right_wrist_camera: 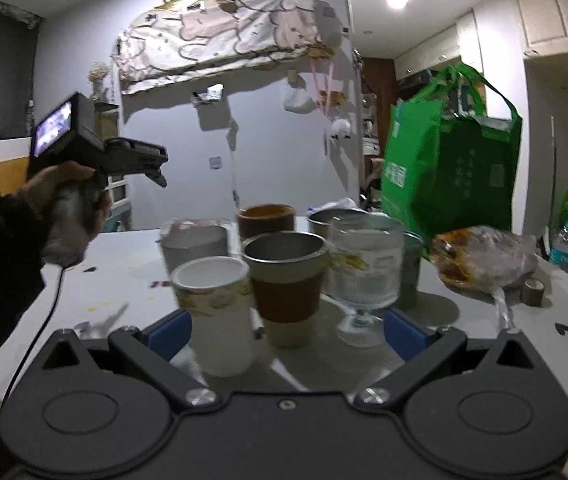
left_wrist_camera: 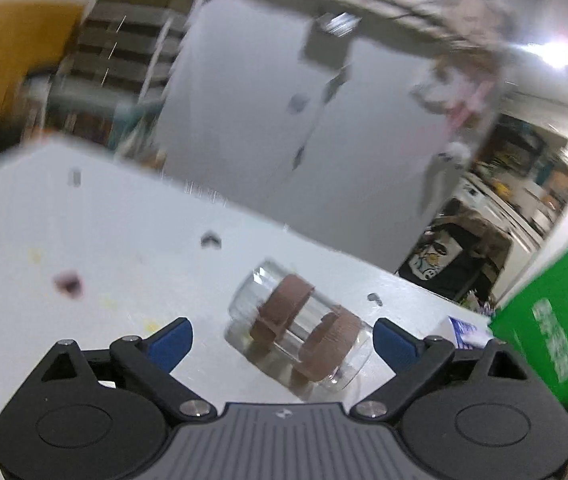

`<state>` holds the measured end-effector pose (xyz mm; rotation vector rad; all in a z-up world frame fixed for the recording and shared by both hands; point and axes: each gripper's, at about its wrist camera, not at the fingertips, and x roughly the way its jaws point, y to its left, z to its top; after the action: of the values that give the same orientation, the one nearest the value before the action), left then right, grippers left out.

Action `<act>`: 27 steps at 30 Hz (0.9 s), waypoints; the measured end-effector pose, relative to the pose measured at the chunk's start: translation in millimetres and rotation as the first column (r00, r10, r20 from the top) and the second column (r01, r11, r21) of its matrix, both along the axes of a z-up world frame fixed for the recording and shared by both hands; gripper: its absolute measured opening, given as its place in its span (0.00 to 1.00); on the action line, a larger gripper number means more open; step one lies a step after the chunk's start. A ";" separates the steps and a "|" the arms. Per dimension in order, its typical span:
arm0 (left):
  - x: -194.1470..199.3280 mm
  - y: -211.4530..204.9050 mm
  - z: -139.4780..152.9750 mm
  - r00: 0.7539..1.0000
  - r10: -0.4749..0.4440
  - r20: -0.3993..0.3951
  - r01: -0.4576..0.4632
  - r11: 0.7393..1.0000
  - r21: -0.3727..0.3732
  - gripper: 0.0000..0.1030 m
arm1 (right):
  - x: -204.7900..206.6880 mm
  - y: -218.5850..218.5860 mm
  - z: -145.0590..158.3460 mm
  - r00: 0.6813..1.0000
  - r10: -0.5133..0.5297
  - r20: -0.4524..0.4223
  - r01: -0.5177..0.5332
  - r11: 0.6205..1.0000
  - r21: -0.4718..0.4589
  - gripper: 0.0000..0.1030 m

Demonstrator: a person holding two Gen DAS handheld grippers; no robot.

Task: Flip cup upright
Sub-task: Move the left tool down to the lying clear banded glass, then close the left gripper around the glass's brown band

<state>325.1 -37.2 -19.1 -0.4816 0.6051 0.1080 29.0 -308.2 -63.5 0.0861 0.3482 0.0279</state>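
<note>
1. The left gripper (left_wrist_camera: 283, 340) fills the bottom of its own wrist view, its two blue-tipped fingers (left_wrist_camera: 170, 342) spread wide apart with nothing clamped between them.
2. The right gripper (right_wrist_camera: 287, 334) sits low in its own wrist frame, jaws likewise parted, blue pads (right_wrist_camera: 168, 332) well apart.
3. At the left of the right wrist frame, the person's left hand (right_wrist_camera: 72, 208) wraps the handle of the left gripper, raised, its fingers pointing toward the frame's centre; a dark sleeve covers the forearm.
</note>
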 end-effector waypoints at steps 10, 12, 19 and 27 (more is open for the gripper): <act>88.1 4.2 -46.1 0.978 0.135 -0.161 -0.176 0.944 -0.279 0.93 | 31.3 -40.4 -15.5 0.991 -0.103 -0.081 0.105 0.994 0.018 1.00; 99.6 -0.4 -50.1 0.972 0.137 -0.190 -0.183 0.950 -0.251 0.93 | 37.0 -44.2 -17.1 0.989 -0.114 -0.092 0.116 0.993 0.018 1.00; 118.0 -5.7 -61.7 0.958 0.125 -0.258 -0.182 0.961 -0.209 0.92 | 47.2 -47.7 -19.5 0.983 -0.140 -0.120 0.143 0.990 0.016 1.00; 104.2 22.3 -63.1 0.956 0.034 -0.292 -0.134 0.935 -0.327 0.87 | 45.5 -41.0 -16.9 0.986 -0.126 -0.110 0.128 0.992 0.017 1.00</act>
<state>429.3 -14.9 -82.2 -0.8428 0.8914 0.1561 74.5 -349.3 -80.4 0.1335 0.4505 -0.0994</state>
